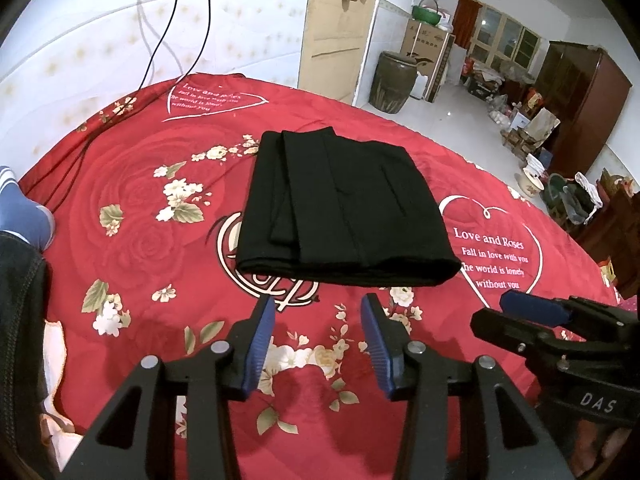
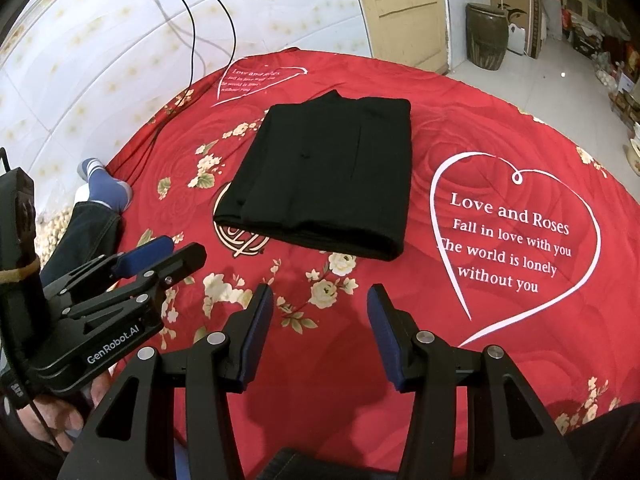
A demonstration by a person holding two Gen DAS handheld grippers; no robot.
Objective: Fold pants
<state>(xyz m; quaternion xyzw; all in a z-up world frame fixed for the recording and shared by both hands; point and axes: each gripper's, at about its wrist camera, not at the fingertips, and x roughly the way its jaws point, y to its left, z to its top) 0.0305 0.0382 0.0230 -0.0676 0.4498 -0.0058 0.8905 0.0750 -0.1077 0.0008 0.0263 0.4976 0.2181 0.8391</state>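
Observation:
Black pants (image 1: 340,208) lie folded into a compact rectangle on a red floral bedspread (image 1: 160,200); they also show in the right wrist view (image 2: 324,176). My left gripper (image 1: 318,308) is open and empty, held above the spread just short of the near folded edge. My right gripper (image 2: 320,298) is open and empty, also short of the near edge. The right gripper shows at the right of the left wrist view (image 1: 520,312), the left gripper at the left of the right wrist view (image 2: 176,252). Neither touches the pants.
Black cables (image 1: 176,32) run down the tiled wall onto the spread's far left. The person's leg and blue sock (image 2: 104,188) rest on the left. A brown jar (image 1: 390,80), boxes and a wooden cabinet (image 1: 580,108) stand beyond the bed.

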